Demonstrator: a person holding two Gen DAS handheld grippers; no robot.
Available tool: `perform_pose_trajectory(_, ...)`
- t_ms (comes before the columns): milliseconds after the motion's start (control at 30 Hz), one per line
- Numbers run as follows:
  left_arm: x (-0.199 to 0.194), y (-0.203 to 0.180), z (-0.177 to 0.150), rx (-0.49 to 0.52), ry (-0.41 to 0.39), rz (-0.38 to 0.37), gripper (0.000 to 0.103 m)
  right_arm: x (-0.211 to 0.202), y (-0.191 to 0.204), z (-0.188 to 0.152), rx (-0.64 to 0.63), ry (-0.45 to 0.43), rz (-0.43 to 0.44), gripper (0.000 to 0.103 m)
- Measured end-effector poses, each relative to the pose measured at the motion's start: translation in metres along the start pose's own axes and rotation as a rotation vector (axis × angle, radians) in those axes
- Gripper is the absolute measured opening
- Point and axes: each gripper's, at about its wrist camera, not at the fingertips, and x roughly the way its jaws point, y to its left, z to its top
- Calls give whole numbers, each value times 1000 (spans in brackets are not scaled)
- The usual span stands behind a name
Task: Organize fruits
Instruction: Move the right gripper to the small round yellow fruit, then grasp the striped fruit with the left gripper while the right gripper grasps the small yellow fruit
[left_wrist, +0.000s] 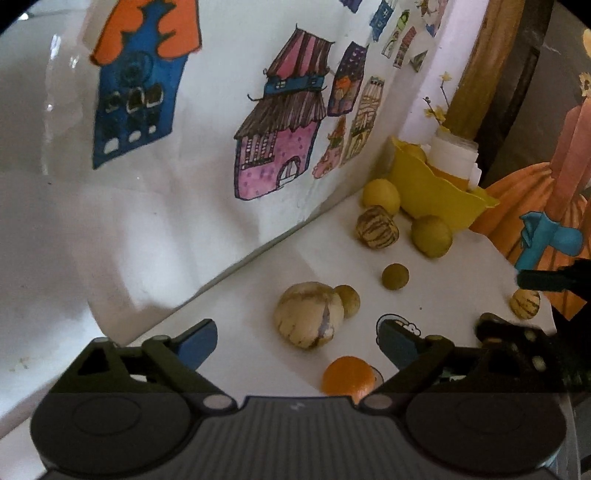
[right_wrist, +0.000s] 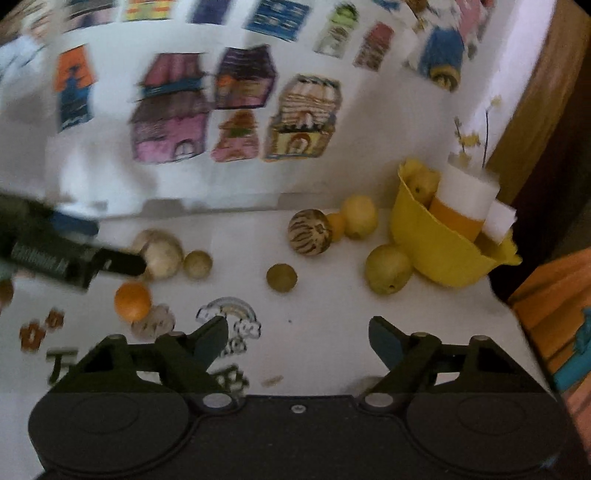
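Note:
Loose fruit lies on a white table (left_wrist: 258, 295). My left gripper (left_wrist: 295, 343) is open above a big pale round fruit (left_wrist: 308, 315), which sits just ahead of its blue fingertips without touching them. An orange (left_wrist: 347, 376) lies nearer, between the fingers. In the right wrist view the left gripper (right_wrist: 107, 243) comes in from the left beside that pale fruit (right_wrist: 159, 254) and the orange (right_wrist: 133, 301). My right gripper (right_wrist: 299, 341) stands open over bare, drawn-on tabletop with nothing between its fingers. A yellow bowl (right_wrist: 443, 251) at the back right holds a yellow fruit.
A striped round fruit (right_wrist: 308, 232), two yellow lemon-like fruits (right_wrist: 360, 221) (right_wrist: 388, 269) and small olive-brown balls (right_wrist: 281, 277) (right_wrist: 197, 264) lie before the bowl. A white and orange roll (right_wrist: 465, 199) with twigs stands in it. A wall of house drawings (left_wrist: 277, 147) closes the back.

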Motion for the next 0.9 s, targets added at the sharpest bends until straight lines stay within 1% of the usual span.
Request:
perform_pose_trajectory(167, 7, -2, -1, 7, -8, -6, 88, 29, -10, 16, 106, 21, 47, 75)
perform_pose_trajectory(200, 9, -1, -1, 5, -6, -9, 84, 36, -10, 18, 117, 27, 54, 74)
perform_pose_trajectory(333, 16, -1, 0, -14, 5, -23, 75, 56, -8, 26, 137, 49, 70, 66)
perform_pose_trajectory(433, 19, -1, -1, -18, 0, -31, 72, 69, -7, 28, 150, 61, 82, 62)
perform_pose_trajectory(533, 23, -1, 0, -21, 2, -39, 68, 77, -7, 30, 170, 69, 100, 58)
perform_pose_trajectory(700, 29, -2, 1, -22, 6, -48, 61, 87, -6, 33, 178, 75, 118, 57)
perform_pose_trajectory(767, 30, -2, 2, -22, 7, -50, 60, 91, -6, 34, 175, 77, 121, 55)
perform_pose_trajectory(833, 30, -1, 2, -25, 4, -48, 59, 95, -6, 35, 181, 81, 123, 52)
perform_pose_trajectory(900, 31, -1, 3, -26, 4, -45, 55, 100, -7, 34, 187, 86, 126, 50)
